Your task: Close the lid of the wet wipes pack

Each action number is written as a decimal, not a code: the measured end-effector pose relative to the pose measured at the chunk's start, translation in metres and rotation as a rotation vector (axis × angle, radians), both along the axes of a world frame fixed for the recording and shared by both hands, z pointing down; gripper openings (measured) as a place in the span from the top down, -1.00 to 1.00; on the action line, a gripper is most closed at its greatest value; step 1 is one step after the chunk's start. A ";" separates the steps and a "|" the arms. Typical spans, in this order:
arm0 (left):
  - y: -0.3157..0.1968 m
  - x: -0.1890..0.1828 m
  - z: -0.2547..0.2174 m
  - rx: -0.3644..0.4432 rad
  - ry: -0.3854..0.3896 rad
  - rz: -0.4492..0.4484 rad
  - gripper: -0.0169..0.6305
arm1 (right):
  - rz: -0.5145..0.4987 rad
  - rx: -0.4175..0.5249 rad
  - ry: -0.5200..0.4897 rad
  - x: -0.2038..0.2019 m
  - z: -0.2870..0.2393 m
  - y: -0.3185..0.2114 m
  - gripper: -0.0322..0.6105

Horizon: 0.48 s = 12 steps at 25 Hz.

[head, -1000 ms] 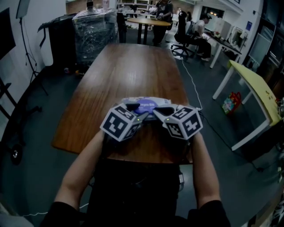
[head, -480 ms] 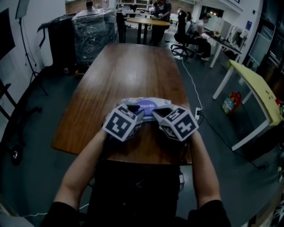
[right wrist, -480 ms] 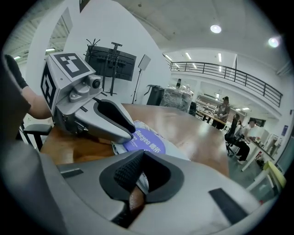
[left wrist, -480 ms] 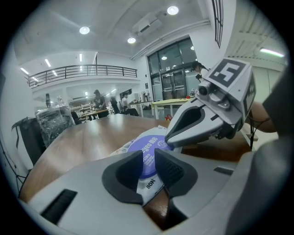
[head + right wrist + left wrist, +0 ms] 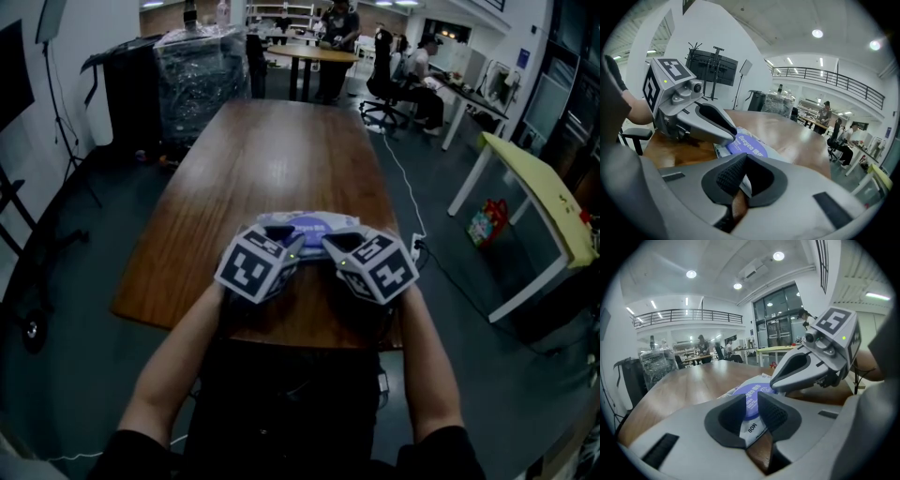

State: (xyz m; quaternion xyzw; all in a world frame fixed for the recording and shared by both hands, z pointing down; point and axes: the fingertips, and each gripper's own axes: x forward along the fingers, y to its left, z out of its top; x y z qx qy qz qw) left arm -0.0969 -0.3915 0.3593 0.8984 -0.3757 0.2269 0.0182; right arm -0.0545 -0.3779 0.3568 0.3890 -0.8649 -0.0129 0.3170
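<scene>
Now your left gripper (image 5: pixel 752 411), jaws just closing, clamps the near edge of the pack (image 5: pixel 309 223), which lies crosswise on the table (image 5: pixel 272 150). Its purple lid (image 5: pixel 751 395) sits just ahead, midway between both grippers. Your right gripper (image 5: pixel 740 180) pinches that edge too.

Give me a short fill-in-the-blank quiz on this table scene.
The wet wipes pack lies on a ___ table.
The pack's round label is ___.
The right gripper is ___ on the pack's near edge.
Missing words: wooden; purple; shut.
</scene>
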 end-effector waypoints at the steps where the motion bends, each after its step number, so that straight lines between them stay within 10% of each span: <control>1: 0.001 -0.001 -0.004 0.012 0.014 -0.006 0.68 | 0.003 0.013 -0.008 0.000 -0.003 0.001 0.87; 12: 0.045 -0.016 -0.058 0.210 0.192 -0.065 0.91 | 0.041 0.220 -0.220 -0.016 -0.057 0.047 0.87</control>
